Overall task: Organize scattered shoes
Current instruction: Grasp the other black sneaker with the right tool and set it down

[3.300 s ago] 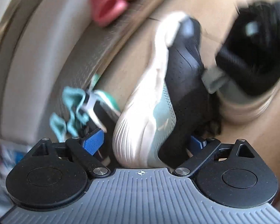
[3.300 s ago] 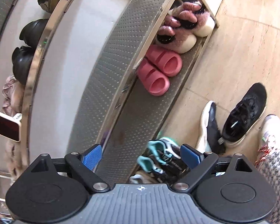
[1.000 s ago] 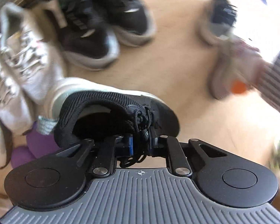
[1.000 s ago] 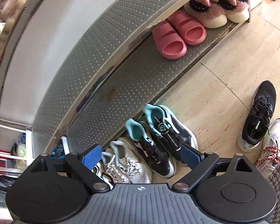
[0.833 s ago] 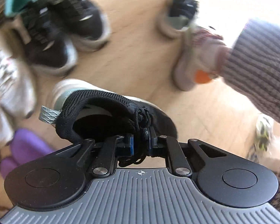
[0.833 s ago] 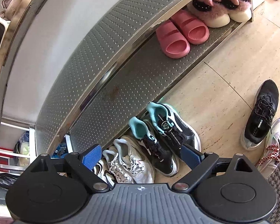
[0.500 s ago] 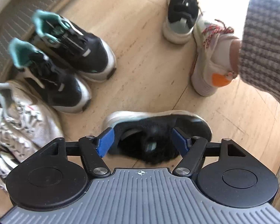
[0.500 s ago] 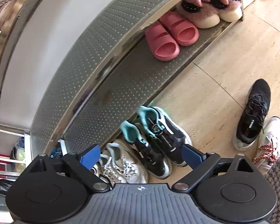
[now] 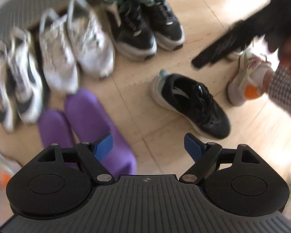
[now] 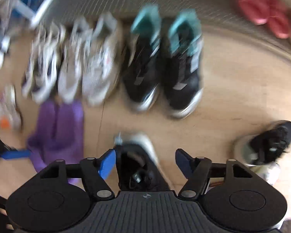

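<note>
left gripper [image 9: 148, 144] wide, just opened, empty above floor. right gripper [image 10: 143, 161] closing, straddling black sneaker [image 10: 137, 165], pads not pressing.

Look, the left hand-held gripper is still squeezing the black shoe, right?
No. The left hand-held gripper has just opened and holds nothing; the left wrist view shows the black shoe lying on the floor, apart from its fingers.
</note>
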Demonstrator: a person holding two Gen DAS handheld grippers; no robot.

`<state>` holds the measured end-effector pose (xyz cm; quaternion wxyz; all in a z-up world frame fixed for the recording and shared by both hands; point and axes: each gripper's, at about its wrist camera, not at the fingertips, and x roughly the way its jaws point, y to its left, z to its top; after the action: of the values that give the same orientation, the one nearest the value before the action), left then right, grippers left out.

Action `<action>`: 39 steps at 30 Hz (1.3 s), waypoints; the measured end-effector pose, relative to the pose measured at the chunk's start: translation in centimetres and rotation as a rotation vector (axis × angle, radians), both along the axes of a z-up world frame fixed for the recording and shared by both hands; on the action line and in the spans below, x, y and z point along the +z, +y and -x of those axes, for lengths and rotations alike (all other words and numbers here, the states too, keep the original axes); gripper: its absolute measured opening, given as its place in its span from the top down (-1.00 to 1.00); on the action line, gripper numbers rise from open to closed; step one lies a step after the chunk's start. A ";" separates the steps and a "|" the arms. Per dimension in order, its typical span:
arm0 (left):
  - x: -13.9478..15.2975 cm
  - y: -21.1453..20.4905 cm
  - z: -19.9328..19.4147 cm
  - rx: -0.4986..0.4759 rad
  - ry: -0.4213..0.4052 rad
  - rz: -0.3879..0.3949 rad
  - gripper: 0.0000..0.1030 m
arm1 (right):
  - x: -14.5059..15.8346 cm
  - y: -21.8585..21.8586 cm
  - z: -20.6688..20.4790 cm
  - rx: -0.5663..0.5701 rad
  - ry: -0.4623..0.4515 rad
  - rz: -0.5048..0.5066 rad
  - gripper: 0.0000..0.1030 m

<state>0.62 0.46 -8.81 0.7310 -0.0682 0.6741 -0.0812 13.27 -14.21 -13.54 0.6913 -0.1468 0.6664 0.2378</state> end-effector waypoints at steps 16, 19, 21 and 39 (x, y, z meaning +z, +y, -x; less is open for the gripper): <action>-1.7 2.0 -0.3 0.019 0.032 0.042 -0.64 | -9.8 1.7 0.3 -0.048 -0.031 0.219 0.71; -2.0 1.6 -0.1 0.010 0.039 0.036 -0.64 | -9.0 -0.4 -1.2 -0.158 -0.067 0.198 0.70; -2.0 1.3 0.1 -0.002 0.041 0.026 -0.64 | -9.0 -1.2 -1.6 -0.216 -0.067 0.186 0.43; 0.7 -9.0 -8.3 -0.103 -0.029 0.047 -0.64 | 13.7 -17.0 -8.6 -0.538 -0.345 -0.082 -0.31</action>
<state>8.89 -8.58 -8.10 0.7335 -0.0493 0.6641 -0.1357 21.84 -31.22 0.20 0.8374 0.0244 0.5442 0.0449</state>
